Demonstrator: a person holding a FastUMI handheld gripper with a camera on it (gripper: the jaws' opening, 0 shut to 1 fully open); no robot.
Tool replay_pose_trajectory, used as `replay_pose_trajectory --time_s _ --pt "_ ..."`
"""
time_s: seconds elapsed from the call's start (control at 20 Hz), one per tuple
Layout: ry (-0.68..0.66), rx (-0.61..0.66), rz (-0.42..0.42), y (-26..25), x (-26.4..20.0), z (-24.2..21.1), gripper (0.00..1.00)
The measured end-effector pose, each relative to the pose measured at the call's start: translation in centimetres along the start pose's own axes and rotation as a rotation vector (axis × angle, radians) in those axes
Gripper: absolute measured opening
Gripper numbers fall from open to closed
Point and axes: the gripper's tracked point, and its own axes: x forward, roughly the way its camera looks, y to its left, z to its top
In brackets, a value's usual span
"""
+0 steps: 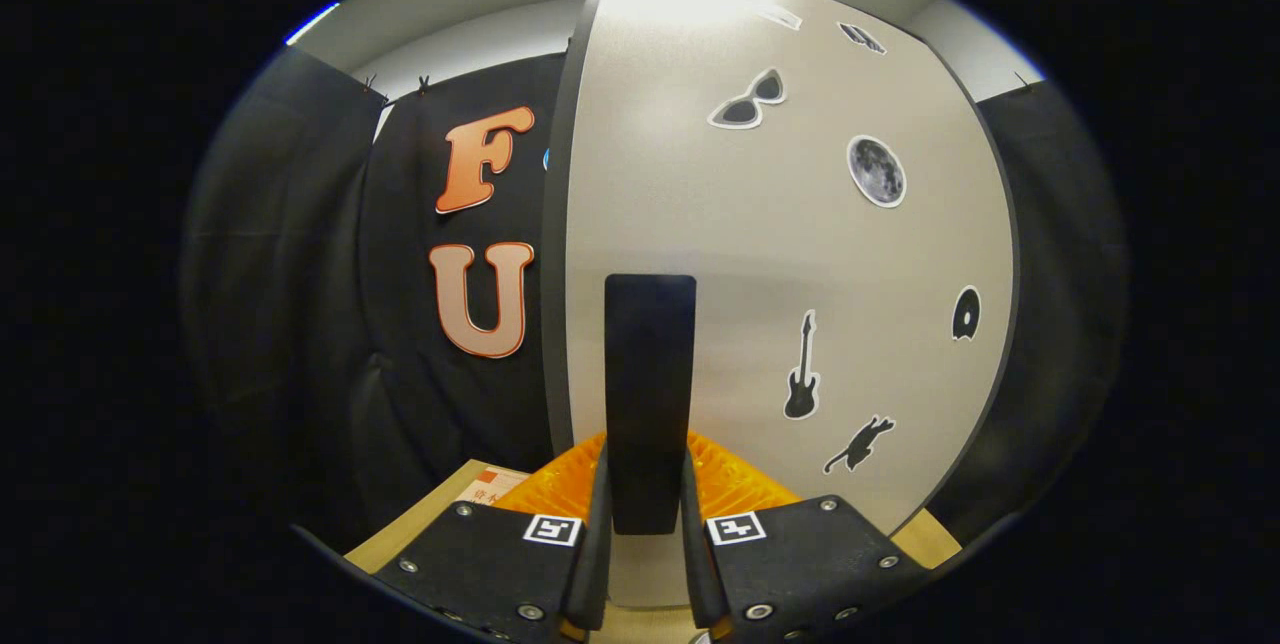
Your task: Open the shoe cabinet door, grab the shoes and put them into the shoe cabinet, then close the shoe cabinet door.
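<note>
Now, door-handling step: black handle (650, 394) on the pale shoe cabinet door (780, 254), stickers scattered across it, clamped between both fingers of the tool (648, 524). Next, likely a steady swing about the hinge.

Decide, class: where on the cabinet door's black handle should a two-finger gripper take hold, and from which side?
Grip the black handle across its narrow width, near the lower end, coming straight at the door face. It is a tall upright bar standing proud of the panel, so fingers fit either side. The gripper already straddles it, seemingly shut on it.
</note>
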Motion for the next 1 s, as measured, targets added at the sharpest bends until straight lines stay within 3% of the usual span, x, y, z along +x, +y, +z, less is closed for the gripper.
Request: replay_pose_trajectory --time_s 1.0 --pt "0.002 -0.004 -0.113 -5.7 -8.4 -0.7 0.27"
